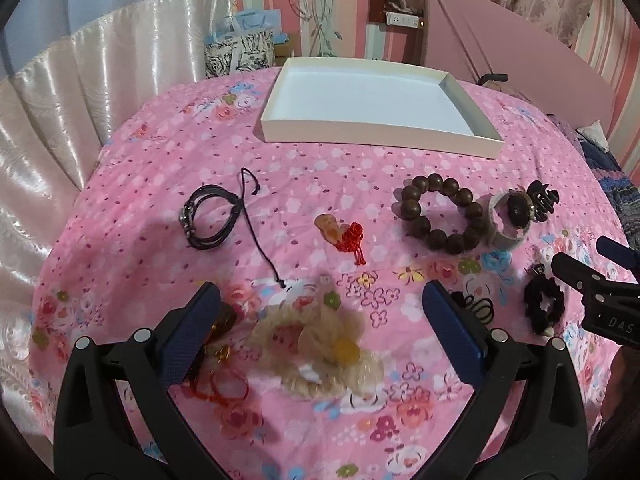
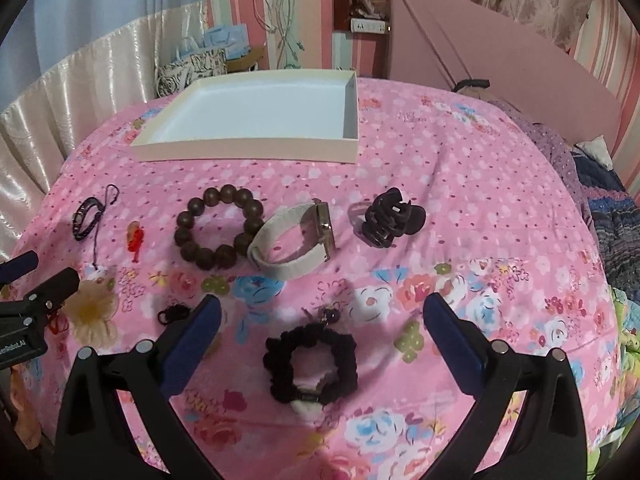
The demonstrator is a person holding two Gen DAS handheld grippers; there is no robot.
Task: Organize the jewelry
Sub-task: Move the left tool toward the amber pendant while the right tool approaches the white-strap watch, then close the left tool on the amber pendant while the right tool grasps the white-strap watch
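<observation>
Jewelry lies spread on a pink floral bedspread. My left gripper [image 1: 320, 300] is open above a beige fluffy flower scrunchie [image 1: 320, 356], with red string bracelets [image 1: 224, 388] by its left finger. My right gripper [image 2: 320, 312] is open above a black scrunchie [image 2: 310, 364]. Farther off lie a brown bead bracelet [image 2: 218, 228], a watch with a beige band [image 2: 296, 240], a black claw clip [image 2: 388, 218], a red charm [image 1: 348, 236] and a black cord bracelet [image 1: 212, 216]. A white empty box [image 1: 380, 132] stands at the far side.
A small black hair tie [image 2: 172, 314] lies left of the right gripper. A pink board [image 2: 500, 56] leans behind the bed at the right. Cream curtains [image 1: 60, 120] hang at the left. Dark folded bedding [image 2: 612, 216] lies at the right edge.
</observation>
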